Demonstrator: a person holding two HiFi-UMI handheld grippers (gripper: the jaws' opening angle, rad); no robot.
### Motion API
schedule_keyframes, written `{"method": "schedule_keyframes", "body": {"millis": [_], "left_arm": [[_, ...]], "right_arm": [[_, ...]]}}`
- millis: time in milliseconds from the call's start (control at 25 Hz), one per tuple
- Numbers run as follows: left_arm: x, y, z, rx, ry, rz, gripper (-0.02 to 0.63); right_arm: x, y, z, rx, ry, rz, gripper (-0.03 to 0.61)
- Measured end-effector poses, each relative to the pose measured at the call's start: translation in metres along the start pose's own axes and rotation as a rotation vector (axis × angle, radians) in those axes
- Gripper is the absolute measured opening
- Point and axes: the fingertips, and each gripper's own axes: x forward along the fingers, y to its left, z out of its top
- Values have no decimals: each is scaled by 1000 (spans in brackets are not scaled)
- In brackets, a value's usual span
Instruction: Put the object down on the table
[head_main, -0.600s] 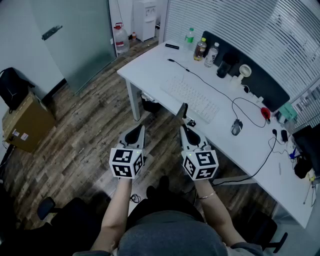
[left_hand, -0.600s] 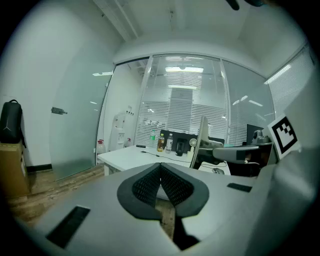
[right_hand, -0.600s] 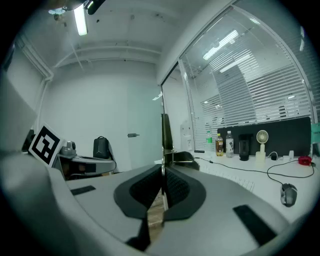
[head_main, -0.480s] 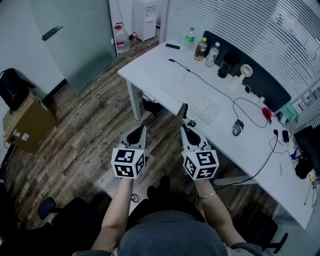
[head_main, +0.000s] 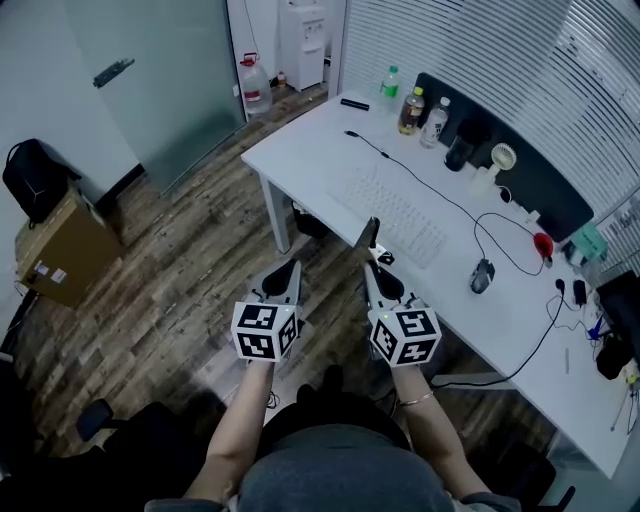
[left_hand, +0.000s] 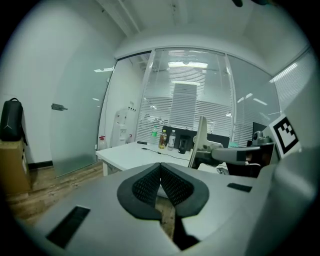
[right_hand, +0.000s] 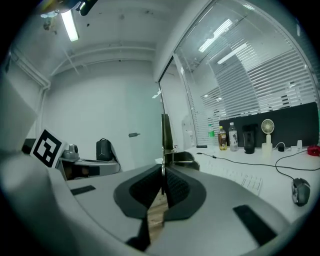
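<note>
A thin flat object (head_main: 368, 236) stands upright out of my right gripper (head_main: 371, 262), whose jaws are shut on its lower end. In the right gripper view it is an edge-on dark strip (right_hand: 165, 135) pinched between the pads of the right gripper (right_hand: 163, 167). It hangs over the floor just short of the white desk's (head_main: 320, 160) near edge. My left gripper (head_main: 290, 268) is level beside it, to the left, over the wooden floor. Its jaws (left_hand: 160, 166) are shut with nothing between them. The left gripper view shows the object (left_hand: 201, 137) as a pale slat at right.
On the desk lie a white keyboard (head_main: 395, 212), a mouse (head_main: 482, 275) with its cable, bottles (head_main: 412, 105), a dark cup and a small fan (head_main: 500, 160) along a black screen. A cardboard box (head_main: 58, 250) and black backpack (head_main: 35, 180) sit at the left wall.
The head view has shifted slightly, so the desk sits a little lower and further right. Both grippers keep their pose; the right one still holds the flat object.
</note>
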Motion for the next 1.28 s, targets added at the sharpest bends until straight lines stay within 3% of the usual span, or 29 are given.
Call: {"method": "schedule_keyframes", "body": {"millis": [160,440,760,960,1280], "left_arm": [[15,-1,5,31,-1,19,23],[31,10,19,19,-44,108,23],[51,41,31,-9,-52,138,23],[84,72,33,-6,-33,123,23],[150,159,54,7,4,73,23]], "right_arm": [[15,-9,10,-21,-3,16,8],[41,-20,22,-2,-12,72,7],[88,-15,33,5,2,133,6],[137,-16,35,3,23,133,8],[246,-11,42,26,57,91,7]]}}
